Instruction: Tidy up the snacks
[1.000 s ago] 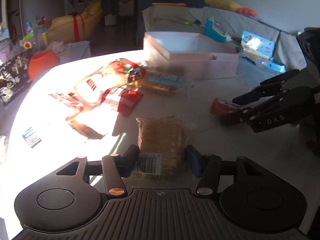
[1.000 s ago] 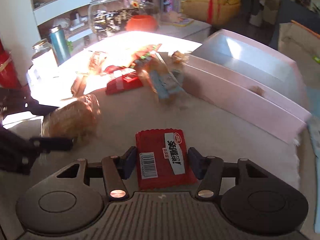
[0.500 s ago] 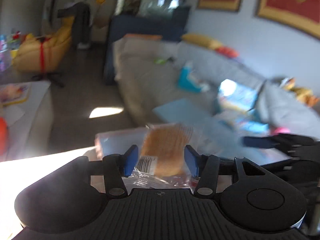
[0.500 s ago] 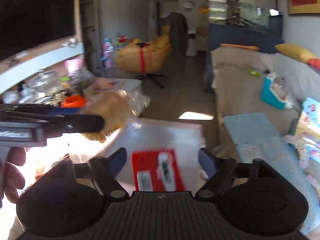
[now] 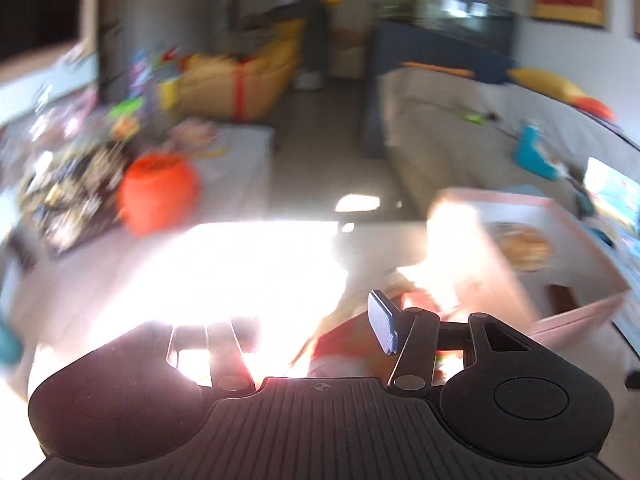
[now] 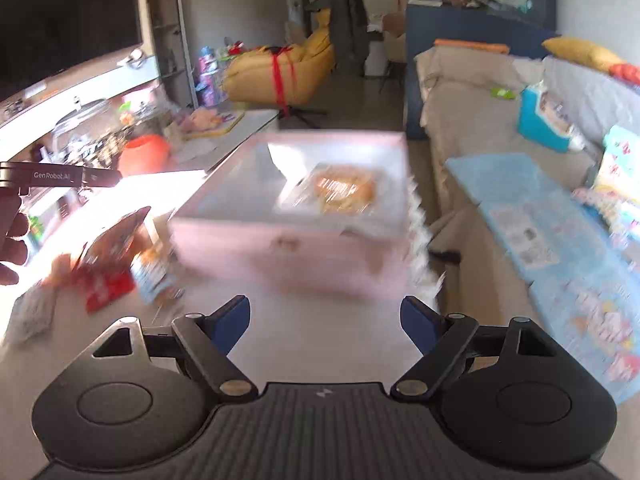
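Inside pink box — wrapped bread on floor. Right gripper wide open, empty; left gripper spread unclear — glare.

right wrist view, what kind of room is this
Most likely a home living room: a grey sofa with a yellow cushion, a yellow beanbag chair tied with red ribbon, and a dark TV screen on the wall.

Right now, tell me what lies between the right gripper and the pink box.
Only bare tabletop, in the right wrist view. The right gripper is open and empty; the pink box holds a bread packet.
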`<state>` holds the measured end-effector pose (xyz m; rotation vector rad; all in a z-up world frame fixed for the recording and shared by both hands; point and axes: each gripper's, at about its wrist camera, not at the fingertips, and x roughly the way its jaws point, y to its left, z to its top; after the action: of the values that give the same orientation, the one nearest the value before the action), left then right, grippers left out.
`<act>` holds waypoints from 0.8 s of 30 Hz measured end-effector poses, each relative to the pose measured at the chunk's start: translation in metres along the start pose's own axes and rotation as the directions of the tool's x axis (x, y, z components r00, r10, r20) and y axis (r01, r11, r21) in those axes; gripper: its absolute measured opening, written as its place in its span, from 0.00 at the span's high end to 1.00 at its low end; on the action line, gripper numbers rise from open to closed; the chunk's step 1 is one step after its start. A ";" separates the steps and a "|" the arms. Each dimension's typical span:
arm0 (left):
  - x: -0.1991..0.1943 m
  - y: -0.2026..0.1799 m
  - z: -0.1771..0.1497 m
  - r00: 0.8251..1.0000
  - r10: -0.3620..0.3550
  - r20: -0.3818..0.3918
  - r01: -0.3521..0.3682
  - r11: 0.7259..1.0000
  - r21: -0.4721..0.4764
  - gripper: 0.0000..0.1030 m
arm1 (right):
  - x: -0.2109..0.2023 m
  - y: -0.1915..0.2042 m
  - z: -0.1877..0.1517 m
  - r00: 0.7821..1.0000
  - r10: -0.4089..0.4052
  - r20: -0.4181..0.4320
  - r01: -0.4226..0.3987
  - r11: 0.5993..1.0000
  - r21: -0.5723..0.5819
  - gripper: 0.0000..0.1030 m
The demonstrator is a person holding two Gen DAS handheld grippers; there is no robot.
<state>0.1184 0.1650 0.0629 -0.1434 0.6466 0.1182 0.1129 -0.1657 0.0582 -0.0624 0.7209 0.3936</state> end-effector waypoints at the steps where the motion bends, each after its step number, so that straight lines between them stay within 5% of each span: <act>1: 0.004 0.011 -0.006 1.000 0.013 -0.025 -0.013 1.000 -0.028 0.46 | 0.002 0.003 -0.005 1.000 0.005 -0.013 -0.005 1.000 -0.005 0.19; 4: 0.008 0.024 -0.020 0.997 0.016 -0.076 -0.020 0.998 -0.053 0.47 | 0.009 0.016 -0.011 0.998 0.019 -0.053 -0.020 1.000 -0.011 0.19; 7: -0.006 0.021 -0.037 0.996 -0.060 -0.063 0.058 0.998 -0.033 0.56 | 0.008 0.027 -0.016 0.997 0.042 -0.072 -0.043 0.999 -0.015 0.19; 11: -0.012 -0.002 -0.055 0.977 -0.186 -0.108 0.186 0.982 -0.008 0.56 | 0.006 0.038 -0.025 0.995 0.050 -0.088 -0.053 0.998 -0.039 0.19; 16: -0.023 -0.027 -0.069 0.961 -0.246 -0.130 0.256 0.964 0.067 0.56 | 0.004 0.047 -0.028 0.994 0.049 -0.093 -0.055 0.997 -0.062 0.19; 21: -0.049 -0.034 -0.059 0.963 -0.269 0.001 0.266 0.953 0.142 0.55 | 0.004 0.048 -0.032 0.994 0.047 -0.096 -0.053 0.997 -0.058 0.18; 24: -0.043 -0.014 -0.039 0.969 -0.238 0.068 0.233 0.970 0.068 0.55 | 0.007 0.046 -0.037 0.992 0.054 -0.110 -0.059 0.997 -0.042 0.18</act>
<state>0.0638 0.1422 0.0597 -0.1566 0.5529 -0.1246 0.0775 -0.1275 0.0291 -0.1068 0.8228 0.4632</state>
